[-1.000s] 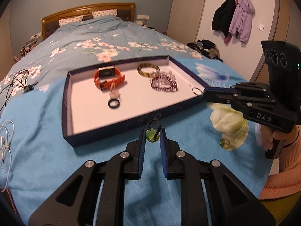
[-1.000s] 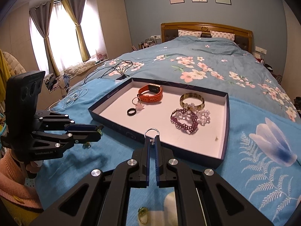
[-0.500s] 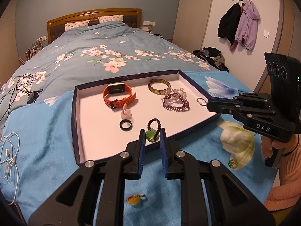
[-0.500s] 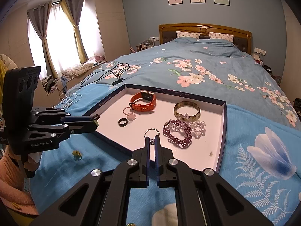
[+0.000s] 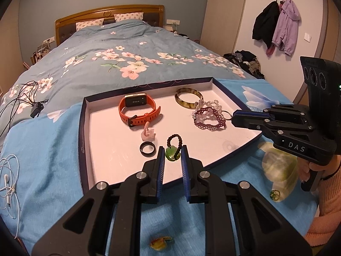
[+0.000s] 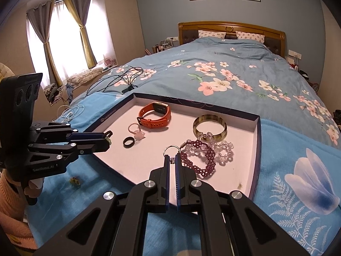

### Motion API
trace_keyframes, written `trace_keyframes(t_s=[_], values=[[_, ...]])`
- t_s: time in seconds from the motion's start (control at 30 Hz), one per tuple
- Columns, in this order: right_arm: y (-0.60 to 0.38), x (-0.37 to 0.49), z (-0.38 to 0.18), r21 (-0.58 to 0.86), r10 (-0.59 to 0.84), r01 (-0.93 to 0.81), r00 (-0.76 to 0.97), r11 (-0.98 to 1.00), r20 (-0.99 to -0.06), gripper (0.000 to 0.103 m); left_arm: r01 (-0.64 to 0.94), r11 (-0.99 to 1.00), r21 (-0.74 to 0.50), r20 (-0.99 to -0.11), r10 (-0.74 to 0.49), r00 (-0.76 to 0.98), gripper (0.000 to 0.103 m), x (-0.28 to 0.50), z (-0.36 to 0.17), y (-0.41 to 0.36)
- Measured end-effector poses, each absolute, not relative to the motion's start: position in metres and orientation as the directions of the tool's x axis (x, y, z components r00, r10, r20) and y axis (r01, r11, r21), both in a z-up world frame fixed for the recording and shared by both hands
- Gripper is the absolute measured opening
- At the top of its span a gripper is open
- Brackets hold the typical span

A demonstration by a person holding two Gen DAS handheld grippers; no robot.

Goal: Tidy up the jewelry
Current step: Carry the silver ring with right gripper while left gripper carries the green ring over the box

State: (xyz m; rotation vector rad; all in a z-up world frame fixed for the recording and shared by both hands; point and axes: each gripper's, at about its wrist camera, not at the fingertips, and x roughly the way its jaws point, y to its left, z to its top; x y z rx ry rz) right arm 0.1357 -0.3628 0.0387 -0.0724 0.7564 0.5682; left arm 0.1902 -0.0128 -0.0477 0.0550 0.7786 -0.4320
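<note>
Both grippers over tray (image 5: 85, 132): left gripper (image 5: 172, 160) pinches green pendant (image 5: 171, 154), right gripper (image 6: 172, 160) nips silver ring (image 6: 171, 149); each carried for drop-off.

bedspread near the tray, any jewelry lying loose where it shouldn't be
Yes. A small yellow-green piece lies on the blue bedspread in front of the tray, and a green ring lies to its right, near the person's hand. Both are outside the tray; the other pieces are in it or held.
</note>
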Motion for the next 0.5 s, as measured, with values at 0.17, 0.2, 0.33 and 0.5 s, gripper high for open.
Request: trace_keyframes(t_s=[0.17,0.2,0.33,0.5], values=[[-0.36,0.143,0.034,0.135,0.455,-0.511,0.576,0.849,-0.679,0.003,0.391,0.914,-0.112,-0.697,-0.353,0.625,0.016,0.196,-0.05,-0.013],[-0.36,0.144,0.032,0.135,0.453,-0.51,0.573,0.85,-0.683,0.003,0.389,0.915,-0.111,-0.699,-0.35,0.624,0.016,0.197,-0.051,-0.013],[-0.359,0.148,0.029,0.135,0.447,-0.507,0.566,0.851,-0.693,0.003,0.385,0.916,-0.11,-0.708,-0.345,0.617,0.016,0.2,-0.054,-0.014],[-0.359,0.154,0.024,0.138,0.439,-0.501,0.555,0.854,-0.706,0.003,0.385,0.917,-0.108,-0.721,-0.339,0.605,0.016,0.207,-0.06,-0.017]])
